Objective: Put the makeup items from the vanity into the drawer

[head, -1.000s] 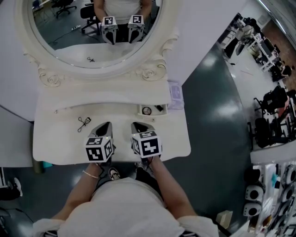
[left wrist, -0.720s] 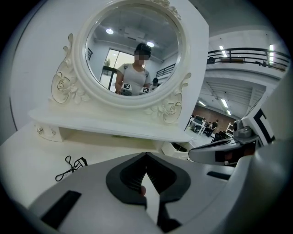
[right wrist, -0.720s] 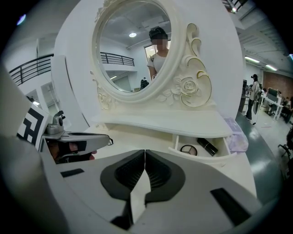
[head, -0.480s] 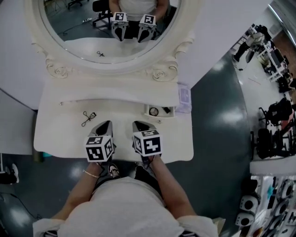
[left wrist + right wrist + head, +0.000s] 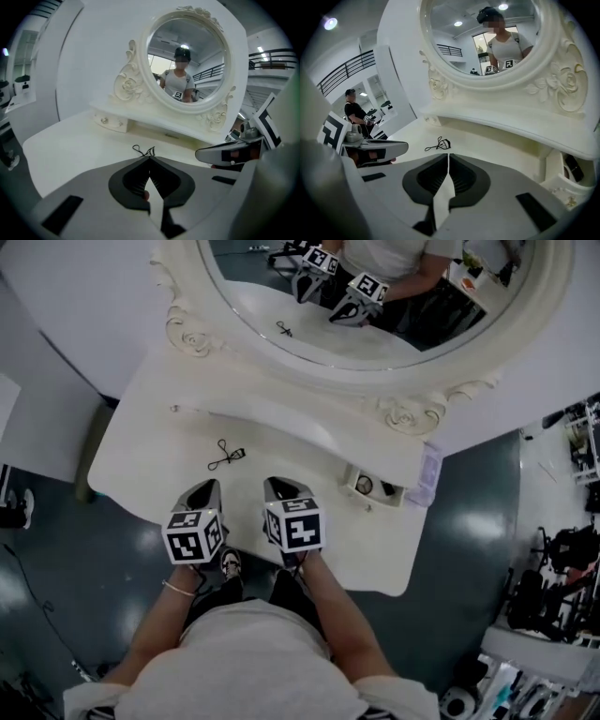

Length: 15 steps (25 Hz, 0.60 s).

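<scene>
A black eyelash curler lies on the white vanity top, just beyond my left gripper. That gripper is shut and holds nothing. The curler sits right past its tips in the left gripper view. My right gripper hovers beside it over the front of the vanity, also shut and empty. In the right gripper view the curler lies ahead and slightly left of the tips. A small open drawer at the right holds a round item and a dark item.
A large oval mirror in an ornate white frame stands at the back, over a raised shelf. A lavender packet sits at the vanity's right end. A closed small drawer with a knob is at the left. Dark floor surrounds the vanity.
The head view has swung, so the vanity now lies slanted and the open drawer sits further right. Both grippers stay shut side by side, now closer to the curler.
</scene>
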Tool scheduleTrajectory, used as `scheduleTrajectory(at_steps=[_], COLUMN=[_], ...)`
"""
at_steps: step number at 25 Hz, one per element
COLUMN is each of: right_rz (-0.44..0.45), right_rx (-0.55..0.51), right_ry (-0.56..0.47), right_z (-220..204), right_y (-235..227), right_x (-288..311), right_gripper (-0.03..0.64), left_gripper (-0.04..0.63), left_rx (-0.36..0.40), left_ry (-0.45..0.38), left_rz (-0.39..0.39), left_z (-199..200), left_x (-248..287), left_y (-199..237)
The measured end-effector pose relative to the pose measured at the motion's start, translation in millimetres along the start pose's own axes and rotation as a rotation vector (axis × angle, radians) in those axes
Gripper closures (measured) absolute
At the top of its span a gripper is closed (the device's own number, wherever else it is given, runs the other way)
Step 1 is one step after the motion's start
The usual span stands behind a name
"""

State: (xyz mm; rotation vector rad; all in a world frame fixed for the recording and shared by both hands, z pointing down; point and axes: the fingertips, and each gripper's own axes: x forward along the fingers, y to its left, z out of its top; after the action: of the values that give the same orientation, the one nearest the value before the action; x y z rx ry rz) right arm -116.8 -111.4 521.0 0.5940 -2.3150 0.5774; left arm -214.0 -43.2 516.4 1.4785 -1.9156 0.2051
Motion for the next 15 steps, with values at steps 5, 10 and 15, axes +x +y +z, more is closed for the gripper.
scheduleTrajectory(at_steps=[5,10,15], right_rz=[0.057,0.074,0.032], right_rx=[-0.058,-0.080,-0.059], right_ry=[0.036,0.080,0.084], right_z=[5,0,-1], right_y=[35,60,62], right_x=[39,71,98], right_gripper=[0.594,0.592,0.591], left_gripper=[0.592,0.592,0.592], left_rx=[-0.082,-0.131,-0.141], left_ry=[0.000,0.018,0.035], left_rz=[0.078,0.117,0.123], left_z=[-10,-23,-29], left_x=[-10,-15,-10], left_y=[47,83,111])
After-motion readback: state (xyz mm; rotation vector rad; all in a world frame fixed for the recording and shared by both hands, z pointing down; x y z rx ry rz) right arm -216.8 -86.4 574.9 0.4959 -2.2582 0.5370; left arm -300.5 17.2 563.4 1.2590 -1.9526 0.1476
